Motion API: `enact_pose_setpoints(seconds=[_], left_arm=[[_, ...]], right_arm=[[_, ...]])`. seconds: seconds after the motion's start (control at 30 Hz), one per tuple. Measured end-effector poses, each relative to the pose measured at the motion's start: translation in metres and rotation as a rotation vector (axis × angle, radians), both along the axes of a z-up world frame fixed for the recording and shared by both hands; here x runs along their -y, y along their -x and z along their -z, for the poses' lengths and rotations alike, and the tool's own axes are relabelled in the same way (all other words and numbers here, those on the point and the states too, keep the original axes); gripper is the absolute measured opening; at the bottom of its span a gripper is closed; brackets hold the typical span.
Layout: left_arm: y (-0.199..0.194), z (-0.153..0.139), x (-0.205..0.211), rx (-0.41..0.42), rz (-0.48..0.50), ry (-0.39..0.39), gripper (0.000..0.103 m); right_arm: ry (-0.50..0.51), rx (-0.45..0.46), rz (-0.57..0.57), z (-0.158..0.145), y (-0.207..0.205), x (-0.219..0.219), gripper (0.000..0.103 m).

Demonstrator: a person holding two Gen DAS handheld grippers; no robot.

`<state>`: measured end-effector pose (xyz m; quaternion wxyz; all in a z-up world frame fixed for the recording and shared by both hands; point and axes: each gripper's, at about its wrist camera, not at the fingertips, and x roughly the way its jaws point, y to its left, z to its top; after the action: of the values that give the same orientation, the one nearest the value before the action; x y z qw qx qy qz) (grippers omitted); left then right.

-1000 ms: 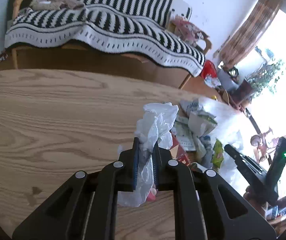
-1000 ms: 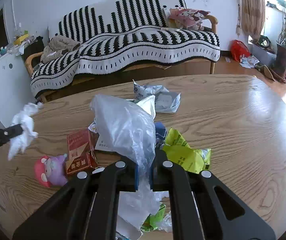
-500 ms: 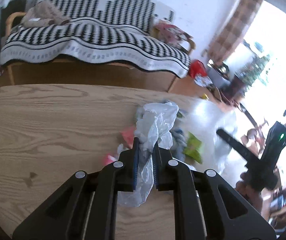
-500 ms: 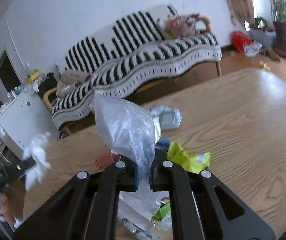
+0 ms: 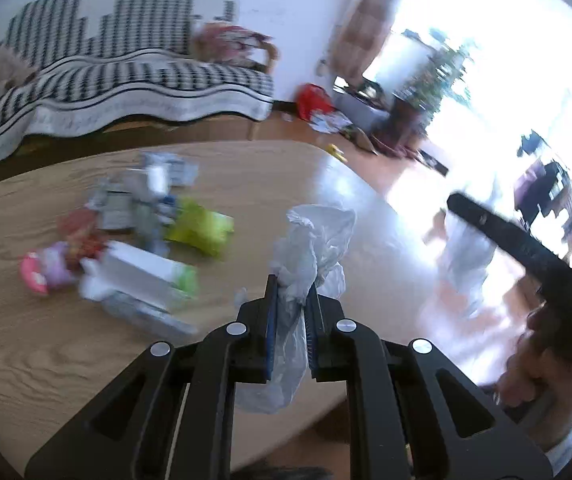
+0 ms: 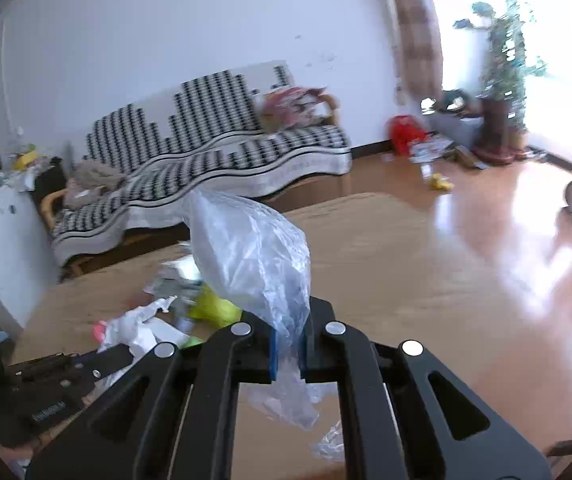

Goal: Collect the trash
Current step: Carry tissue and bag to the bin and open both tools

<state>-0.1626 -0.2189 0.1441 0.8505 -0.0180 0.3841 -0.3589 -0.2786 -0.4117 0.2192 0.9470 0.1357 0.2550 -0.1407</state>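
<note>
Wooden table [image 5: 66, 360] fills the lower half of both wrist views, with a sofa under a black-and-white striped throw [image 6: 222, 160] behind it and a bright window at the right. Left gripper [image 5: 291, 300] is clamped on a bunch of thin white plastic bag [image 5: 310, 248]; right gripper [image 6: 288, 340] is clamped on a clear plastic bag [image 6: 250, 256], which balloons above its pads and hangs crumpled below them. Against the frames of a second ago: both grips are unchanged, but both grippers have lifted and swung toward the window side, so the table's rounded far edge and the shiny floor [image 6: 506, 240] now show. The trash pile [image 5: 134, 232], which was right under the right gripper, now sits back toward the table's left part, blurred in both views. The right gripper shows in the left view as a dark bar at the right edge, with a hand [image 5: 534, 364] under it; it was farther off before. Count: two grippers, two bags (one each), one pile. In the pile I can make out one green-yellow wrapper [image 5: 200, 232], one pink toy [image 5: 40, 272], one white box [image 5: 142, 272] and one red packet [image 5: 82, 236]; the grey papers are too smeared to count.
</note>
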Motion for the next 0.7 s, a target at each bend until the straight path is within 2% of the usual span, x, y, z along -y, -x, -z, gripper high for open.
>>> enact_pose_setpoints(seconds=[0.1,0.27,0.33,0.47,0.53,0.6,0.7], left_arm=[[0.042,0.011,0.052,-0.034,0.129,-0.013,0.011],[0.106,0.050,0.139,-0.079,0.358,-0.124,0.012],[0.128,0.071,0.163,-0.116,0.415,-0.150,0.012],[0.158,0.131,0.192,-0.217,0.482,-0.211,0.012],[0.169,0.161,0.198,-0.251,0.505,-0.245,0.012],[0.173,0.173,0.199,-0.280,0.510,-0.259,0.012],[0.172,0.182,0.198,-0.303,0.509,-0.269,0.012]], right_arm=[[-0.031,-0.020,0.071,0.006,0.053,0.038,0.007],[-0.109,-0.074,0.156,0.026,0.131,0.090,0.007],[-0.177,-0.121,0.172,0.052,0.154,0.109,0.007],[-0.324,-0.307,0.248,0.146,0.175,0.139,0.008],[-0.445,-0.367,0.283,0.192,0.183,0.150,0.008],[-0.482,-0.394,0.307,0.214,0.190,0.154,0.008],[-0.482,-0.419,0.314,0.224,0.189,0.158,0.008]])
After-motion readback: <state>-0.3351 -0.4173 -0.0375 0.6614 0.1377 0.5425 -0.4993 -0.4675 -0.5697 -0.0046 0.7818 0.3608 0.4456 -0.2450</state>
